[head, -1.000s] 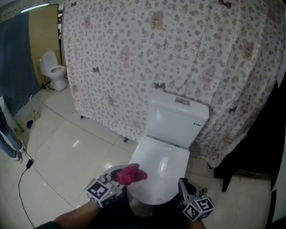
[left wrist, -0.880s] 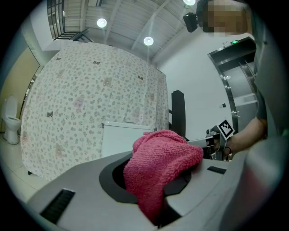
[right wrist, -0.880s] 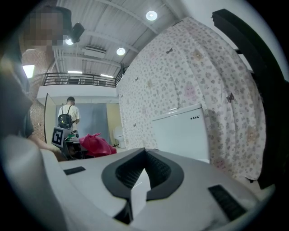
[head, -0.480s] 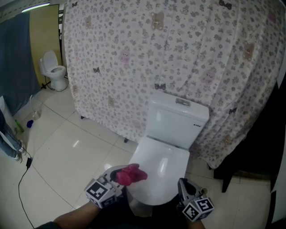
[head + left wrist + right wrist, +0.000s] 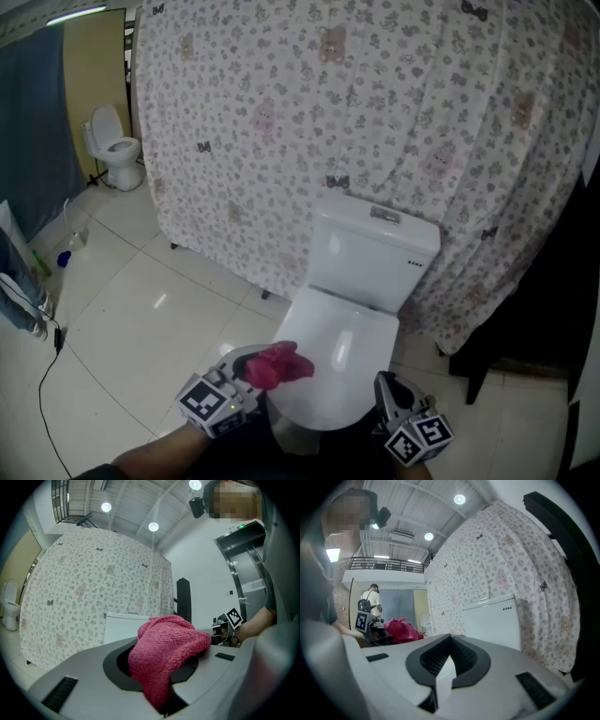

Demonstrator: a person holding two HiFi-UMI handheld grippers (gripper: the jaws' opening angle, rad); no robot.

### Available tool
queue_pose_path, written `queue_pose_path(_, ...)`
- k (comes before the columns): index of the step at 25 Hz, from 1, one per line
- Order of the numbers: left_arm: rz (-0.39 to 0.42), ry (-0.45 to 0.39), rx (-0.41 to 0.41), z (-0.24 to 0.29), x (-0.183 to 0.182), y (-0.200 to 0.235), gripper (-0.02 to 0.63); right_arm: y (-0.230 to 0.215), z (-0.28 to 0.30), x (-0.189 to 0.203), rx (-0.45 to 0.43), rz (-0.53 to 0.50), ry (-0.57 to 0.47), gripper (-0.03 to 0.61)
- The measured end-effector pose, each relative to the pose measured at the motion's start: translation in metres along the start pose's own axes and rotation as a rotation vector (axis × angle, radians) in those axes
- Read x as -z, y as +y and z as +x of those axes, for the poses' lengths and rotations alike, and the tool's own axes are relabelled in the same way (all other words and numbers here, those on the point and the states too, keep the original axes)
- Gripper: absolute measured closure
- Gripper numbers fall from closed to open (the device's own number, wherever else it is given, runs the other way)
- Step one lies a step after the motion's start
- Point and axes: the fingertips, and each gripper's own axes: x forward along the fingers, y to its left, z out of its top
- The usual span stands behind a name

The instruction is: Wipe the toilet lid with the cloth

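Note:
A white toilet stands in front of a flowered curtain, its lid (image 5: 336,356) down and its tank (image 5: 370,251) behind. My left gripper (image 5: 258,367) is shut on a bunched pink cloth (image 5: 277,364) at the lid's front left edge. In the left gripper view the cloth (image 5: 164,656) fills the space between the jaws and hangs down. My right gripper (image 5: 392,398) hovers at the lid's front right edge with its jaws shut and nothing between them. The right gripper view shows the tank (image 5: 492,620) ahead and the cloth (image 5: 402,630) at the left.
The flowered curtain (image 5: 375,122) hangs right behind the toilet. A second toilet (image 5: 111,148) stands far left at the back. A black cable (image 5: 47,375) lies on the tiled floor at the left. A dark piece of furniture (image 5: 534,300) stands at the right.
The cloth in my left gripper has shifted slightly to the right over the lid's edge. The right gripper holds still.

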Motion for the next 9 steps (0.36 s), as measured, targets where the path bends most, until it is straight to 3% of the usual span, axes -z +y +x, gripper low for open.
queue_pose_path(9,0.002,0.005,0.009,0.0016,0.0003,-0.0043,0.538,0.0021,-0.0002,-0.0021,0.000,0.004,0.008,0.575)
